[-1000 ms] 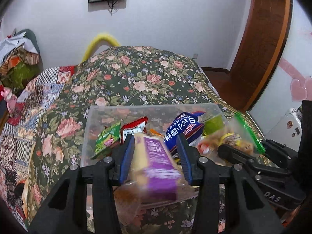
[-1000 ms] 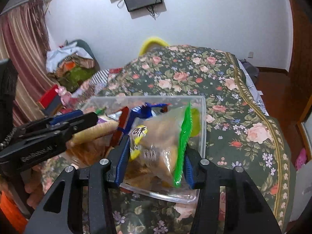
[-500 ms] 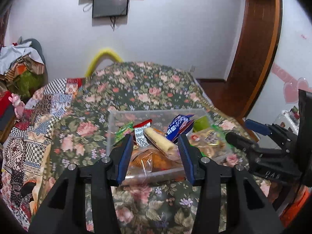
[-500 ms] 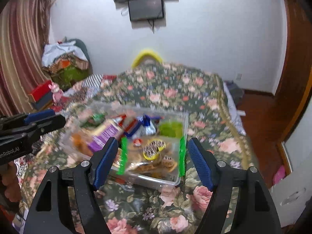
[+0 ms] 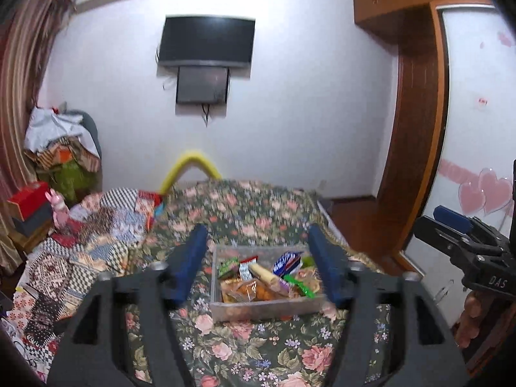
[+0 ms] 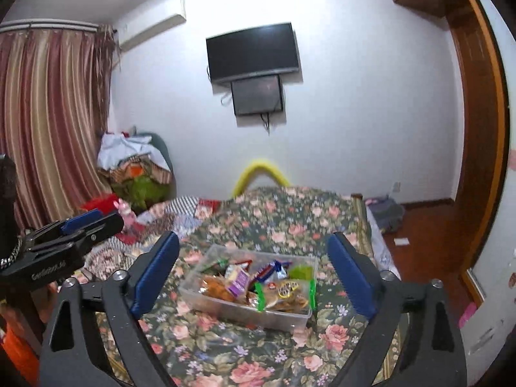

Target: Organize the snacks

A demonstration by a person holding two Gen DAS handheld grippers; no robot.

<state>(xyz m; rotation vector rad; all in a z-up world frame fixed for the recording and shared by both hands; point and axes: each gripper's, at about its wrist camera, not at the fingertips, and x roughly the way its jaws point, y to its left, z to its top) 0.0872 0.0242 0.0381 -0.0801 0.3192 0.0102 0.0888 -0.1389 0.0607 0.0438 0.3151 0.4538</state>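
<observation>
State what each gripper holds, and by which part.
Nothing: the left gripper and right gripper are open and empty, above the snack box.

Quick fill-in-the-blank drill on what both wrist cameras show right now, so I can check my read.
1. The snacks lie in a clear plastic ____ on the floral bedspread.
2. The left tongs are ____ and hold nothing.
3. The right tongs are ____ as well.
4. The bag with cookies has ____ side strips.

Missing words: bin; open; open; green
</observation>
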